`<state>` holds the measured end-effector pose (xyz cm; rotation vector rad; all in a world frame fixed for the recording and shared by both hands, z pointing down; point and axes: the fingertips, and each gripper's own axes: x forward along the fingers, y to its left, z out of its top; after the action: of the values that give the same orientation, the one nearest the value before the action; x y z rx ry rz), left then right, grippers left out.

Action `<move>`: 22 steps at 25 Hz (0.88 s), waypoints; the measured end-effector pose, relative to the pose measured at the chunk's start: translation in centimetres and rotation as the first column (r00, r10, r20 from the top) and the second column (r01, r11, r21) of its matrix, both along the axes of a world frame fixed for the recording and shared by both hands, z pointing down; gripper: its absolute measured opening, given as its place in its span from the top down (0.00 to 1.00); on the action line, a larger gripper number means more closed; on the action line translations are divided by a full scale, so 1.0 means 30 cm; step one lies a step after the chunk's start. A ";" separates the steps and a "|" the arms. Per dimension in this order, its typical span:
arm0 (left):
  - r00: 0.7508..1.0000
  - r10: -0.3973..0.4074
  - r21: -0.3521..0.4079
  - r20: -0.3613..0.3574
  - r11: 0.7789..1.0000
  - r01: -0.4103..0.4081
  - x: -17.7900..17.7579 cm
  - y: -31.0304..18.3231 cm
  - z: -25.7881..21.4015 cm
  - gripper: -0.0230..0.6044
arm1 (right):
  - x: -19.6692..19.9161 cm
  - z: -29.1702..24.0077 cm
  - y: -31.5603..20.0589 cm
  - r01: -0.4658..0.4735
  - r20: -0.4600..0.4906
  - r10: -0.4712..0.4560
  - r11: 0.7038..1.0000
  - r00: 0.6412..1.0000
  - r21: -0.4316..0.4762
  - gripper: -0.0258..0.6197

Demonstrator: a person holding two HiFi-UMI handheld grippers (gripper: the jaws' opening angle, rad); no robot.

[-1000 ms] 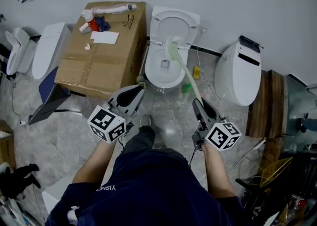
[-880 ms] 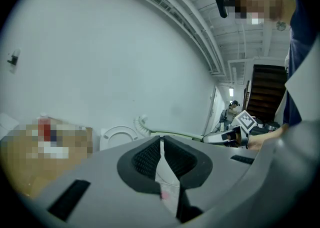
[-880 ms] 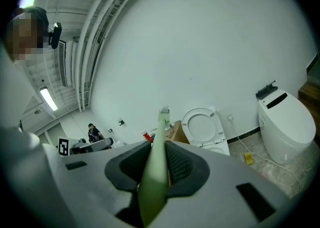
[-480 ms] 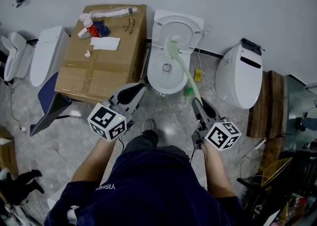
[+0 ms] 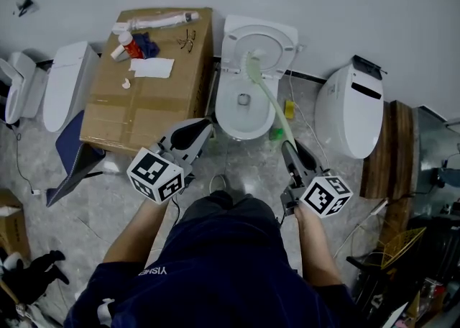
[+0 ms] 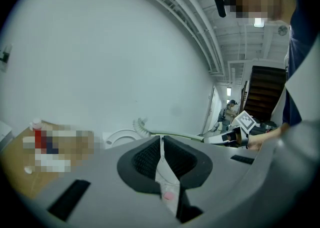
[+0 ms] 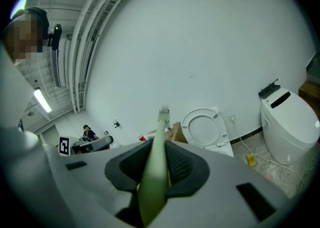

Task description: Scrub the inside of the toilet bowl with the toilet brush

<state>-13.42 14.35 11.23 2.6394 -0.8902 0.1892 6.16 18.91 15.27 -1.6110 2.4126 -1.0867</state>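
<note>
— Where's our brush?
— Our right gripper [image 5: 289,148] is clenched on the toilet brush [image 5: 272,107] handle. The head sits at the toilet bowl [image 5: 224,116] back rim, below the raised lid [image 5: 260,35].
— And our left gripper [image 5: 198,129]?
— Closed on nothing, near the front rim. The cardboard box [image 5: 144,103] crowds the bowl's left edge; we have floor [image 5: 302,121] free on the right.

- The toilet brush [image 7: 161,127] has its handle's lower end buried between the right gripper's [image 7: 159,147] clamped jaws.
- Just right of those jaws, the toilet [image 7: 202,127] shows mainly its raised seat; most of the bowl sits behind the gripper body.
- Left of the left gripper's [image 6: 161,142] closed jaws, the things on the cardboard box [image 6: 12,159] are blurred.
- Whether the brush head touches the toilet cannot be told.
</note>
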 end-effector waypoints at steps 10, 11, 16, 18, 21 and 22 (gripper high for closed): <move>1.000 0.011 -0.010 0.008 1.000 -0.011 0.073 -0.106 0.011 0.89 | 0.073 0.008 -0.093 -0.014 0.011 0.014 1.000 1.000 -0.006 0.82; 1.000 0.010 -0.012 0.011 1.000 -0.010 0.085 -0.121 0.015 0.89 | 0.084 0.012 -0.110 -0.012 0.013 0.012 1.000 1.000 -0.007 0.82; 1.000 -0.008 -0.020 0.025 1.000 0.009 0.152 -0.214 0.032 0.89 | 0.145 0.036 -0.217 0.016 0.028 -0.016 1.000 0.999 -0.007 0.82; 0.999 -0.019 -0.023 0.031 1.000 0.019 0.180 -0.256 0.037 0.89 | 0.173 0.045 -0.262 0.030 0.032 -0.029 0.999 0.999 -0.011 0.82; 0.998 -0.037 -0.026 0.041 0.999 0.038 0.224 -0.325 0.044 0.89 | 0.217 0.058 -0.335 0.057 0.039 -0.056 0.998 0.998 -0.015 0.82; 0.998 -0.043 -0.028 0.044 0.999 0.044 0.240 -0.348 0.047 0.89 | 0.232 0.062 -0.360 0.066 0.040 -0.066 0.998 0.997 -0.016 0.82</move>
<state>-6.21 3.91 12.65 2.5959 -0.9513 0.2475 13.12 8.10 17.14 -1.5102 2.4543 -1.1414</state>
